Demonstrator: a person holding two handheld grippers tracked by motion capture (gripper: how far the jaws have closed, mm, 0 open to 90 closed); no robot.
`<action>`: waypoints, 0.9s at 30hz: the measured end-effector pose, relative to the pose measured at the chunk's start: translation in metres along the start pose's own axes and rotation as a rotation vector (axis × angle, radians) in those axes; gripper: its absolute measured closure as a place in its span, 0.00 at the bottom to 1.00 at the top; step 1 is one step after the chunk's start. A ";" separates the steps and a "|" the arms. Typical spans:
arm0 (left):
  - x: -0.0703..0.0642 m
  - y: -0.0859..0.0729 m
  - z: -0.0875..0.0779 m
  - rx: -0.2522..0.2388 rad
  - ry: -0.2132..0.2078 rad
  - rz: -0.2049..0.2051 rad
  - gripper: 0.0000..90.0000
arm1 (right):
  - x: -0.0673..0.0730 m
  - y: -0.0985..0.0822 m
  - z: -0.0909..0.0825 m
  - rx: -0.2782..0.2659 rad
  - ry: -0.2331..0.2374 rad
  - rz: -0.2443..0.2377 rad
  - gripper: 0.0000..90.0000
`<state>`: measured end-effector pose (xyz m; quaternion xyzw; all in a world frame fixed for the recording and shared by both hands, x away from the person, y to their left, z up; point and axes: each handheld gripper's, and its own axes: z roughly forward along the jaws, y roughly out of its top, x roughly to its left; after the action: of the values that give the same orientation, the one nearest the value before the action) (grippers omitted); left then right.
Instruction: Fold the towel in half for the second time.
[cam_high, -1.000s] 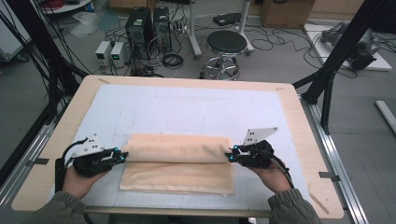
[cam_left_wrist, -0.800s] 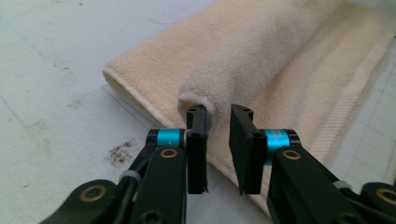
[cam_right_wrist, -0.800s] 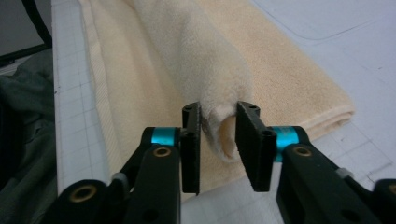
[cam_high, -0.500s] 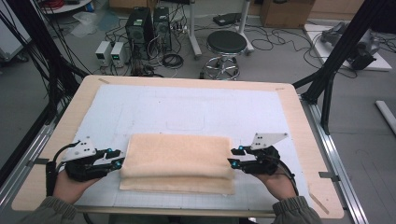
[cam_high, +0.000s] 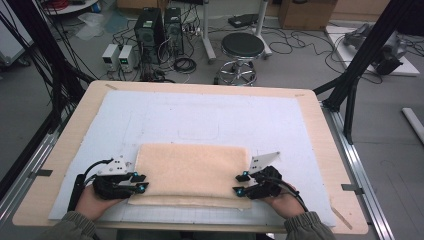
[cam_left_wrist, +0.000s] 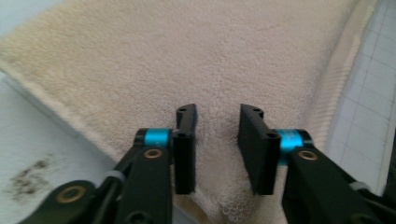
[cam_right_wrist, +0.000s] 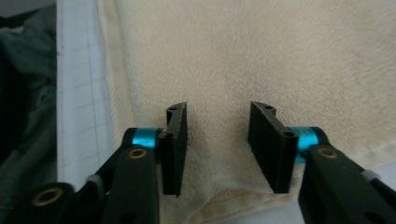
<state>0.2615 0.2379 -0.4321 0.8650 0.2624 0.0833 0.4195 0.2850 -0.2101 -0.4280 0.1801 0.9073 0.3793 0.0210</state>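
We see a cream towel (cam_high: 192, 172), folded over once, lying flat near the front edge of the white gridded mat (cam_high: 210, 120). Our left gripper (cam_high: 140, 182) sits at the towel's left end and our right gripper (cam_high: 239, 183) at its right end. Both have just been narrowing, yet their jaws stand apart over the pile, clamping nothing. If we pinch now, we may catch one layer alone, and lifting would drag the fold open or skew it.
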 end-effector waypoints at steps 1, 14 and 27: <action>-0.001 0.000 0.000 -0.001 -0.001 0.005 0.88 | 0.001 -0.001 0.002 -0.008 0.007 -0.009 0.75; -0.010 0.024 -0.039 -0.107 0.046 0.044 1.00 | 0.004 0.016 -0.031 -0.092 -0.012 -0.065 0.93; -0.018 0.003 -0.019 -0.006 0.031 0.051 0.75 | 0.016 0.003 -0.026 -0.045 0.012 -0.054 0.73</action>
<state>0.2400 0.2403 -0.4163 0.8688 0.2467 0.1082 0.4155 0.2664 -0.2205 -0.4062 0.1527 0.9032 0.4001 0.0299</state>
